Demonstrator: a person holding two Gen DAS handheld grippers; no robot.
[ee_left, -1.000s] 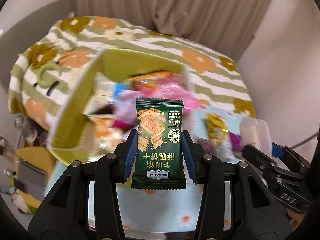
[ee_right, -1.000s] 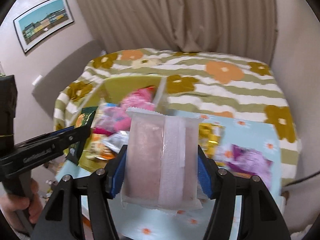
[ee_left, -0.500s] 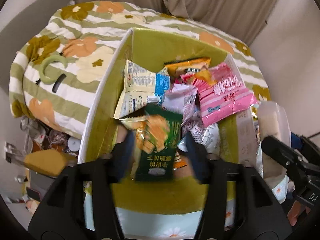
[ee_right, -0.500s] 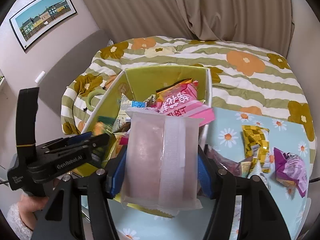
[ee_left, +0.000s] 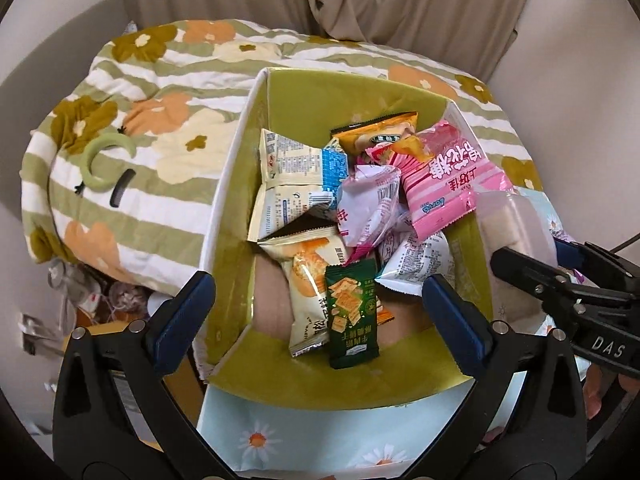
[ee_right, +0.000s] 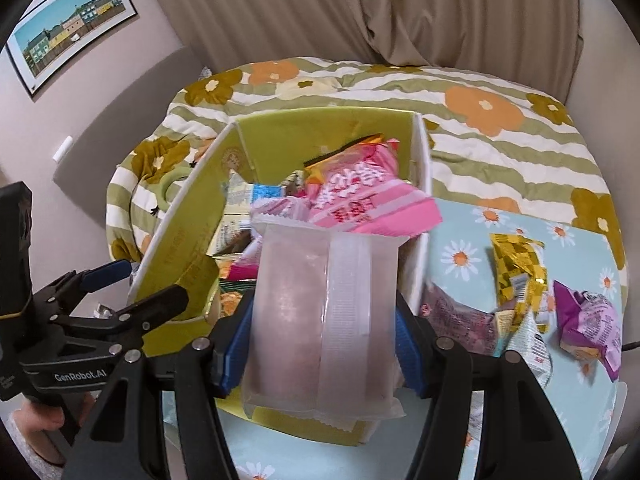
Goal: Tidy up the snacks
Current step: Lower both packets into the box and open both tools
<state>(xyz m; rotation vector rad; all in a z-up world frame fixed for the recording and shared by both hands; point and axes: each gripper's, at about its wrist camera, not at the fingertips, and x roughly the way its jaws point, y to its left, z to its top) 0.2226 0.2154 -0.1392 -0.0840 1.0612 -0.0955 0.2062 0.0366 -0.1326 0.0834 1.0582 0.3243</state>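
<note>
left gripper jaws are wide apart over the box, right gripper is clamped on the pale wafer pack, which could honestly slide off the heaped pink bag if dropped there.

You have the box standing on the table, its far end against the bed. Inside it the snacks are heaped toward the far and right side; the cracker packet lies nearest you, on top of a neighbouring packet to its left. To the right of the box, three loose packets lie on the table, near one another. Behind the bed hangs a curtain.
</note>
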